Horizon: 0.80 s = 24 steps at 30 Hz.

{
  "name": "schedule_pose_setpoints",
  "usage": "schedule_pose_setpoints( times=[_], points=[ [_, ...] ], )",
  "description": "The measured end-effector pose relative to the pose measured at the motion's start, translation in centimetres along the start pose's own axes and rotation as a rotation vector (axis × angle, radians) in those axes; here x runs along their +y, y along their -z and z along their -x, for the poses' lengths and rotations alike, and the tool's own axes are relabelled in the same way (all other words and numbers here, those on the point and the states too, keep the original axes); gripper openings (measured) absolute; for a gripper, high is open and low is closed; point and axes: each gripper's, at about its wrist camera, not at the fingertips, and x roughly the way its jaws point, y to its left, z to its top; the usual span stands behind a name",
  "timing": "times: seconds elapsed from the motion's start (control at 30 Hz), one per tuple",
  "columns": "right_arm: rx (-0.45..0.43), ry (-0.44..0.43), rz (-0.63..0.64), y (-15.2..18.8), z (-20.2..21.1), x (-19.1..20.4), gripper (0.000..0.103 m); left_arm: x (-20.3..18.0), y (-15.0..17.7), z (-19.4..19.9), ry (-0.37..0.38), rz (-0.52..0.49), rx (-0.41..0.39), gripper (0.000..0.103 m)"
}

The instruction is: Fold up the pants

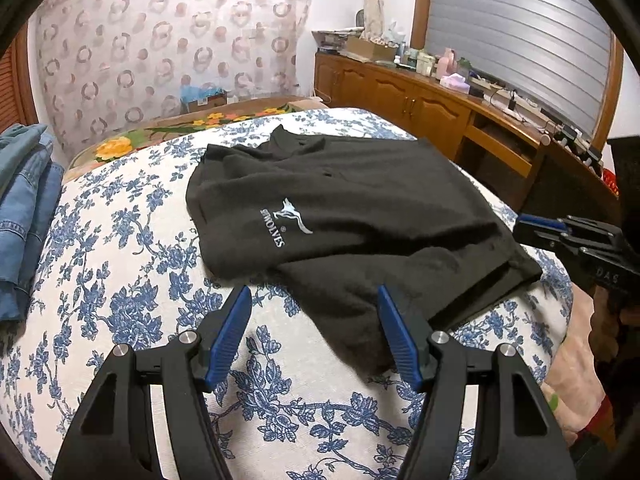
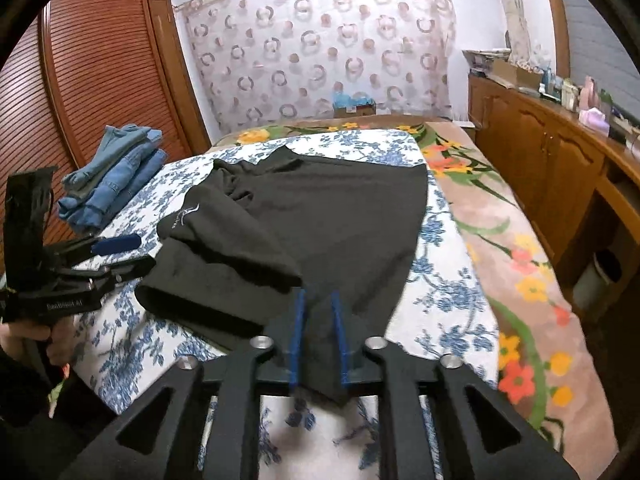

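Nearest, left hand-held gripper (image 1: 314, 332) spread wide above the floral bedspread (image 1: 120, 264), nothing between its blue pads, near corner of the black pants (image 1: 360, 216) just ahead. Right hand-held gripper (image 2: 318, 340) parted a little, fabric edge between the pads, no clear pinch. Pants partly folded mid-bed, white logo up. Farther left, stacked denim (image 2: 112, 176). Beyond, patterned curtain (image 2: 320, 40), wooden cabinets (image 1: 400, 92).

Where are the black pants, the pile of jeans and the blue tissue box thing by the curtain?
black pants (image 1: 360, 200): left wrist view, flat middle of the cloth.
pile of jeans (image 2: 116, 176): right wrist view, top of the stack.
blue box (image 2: 354, 106): right wrist view, its front.
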Motion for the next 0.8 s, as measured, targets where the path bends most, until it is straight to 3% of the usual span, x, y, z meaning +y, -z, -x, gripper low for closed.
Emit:
schedule_pose_setpoints(
  times=[0.1, 0.37, 0.5, 0.8],
  points=[
    [0.015, -0.013, 0.004, -0.1, -1.0, 0.2, 0.032, -0.1, 0.2, -0.3, -0.004, -0.006, 0.013, 0.066],
    [0.063, -0.032, -0.007, -0.5, -3.5, 0.4, 0.032, 0.0, 0.7, -0.9, -0.002, -0.002, 0.037, 0.066],
    [0.041, -0.045, 0.003, -0.7, -3.2, 0.6, 0.006, 0.1, 0.6, -0.9, 0.002, 0.0, 0.033, 0.066],
    [-0.077, -0.043, 0.034, -0.8, 1.9, 0.9, 0.003, 0.0, 0.2, 0.3, 0.009, 0.007, -0.009, 0.066]
  ],
)
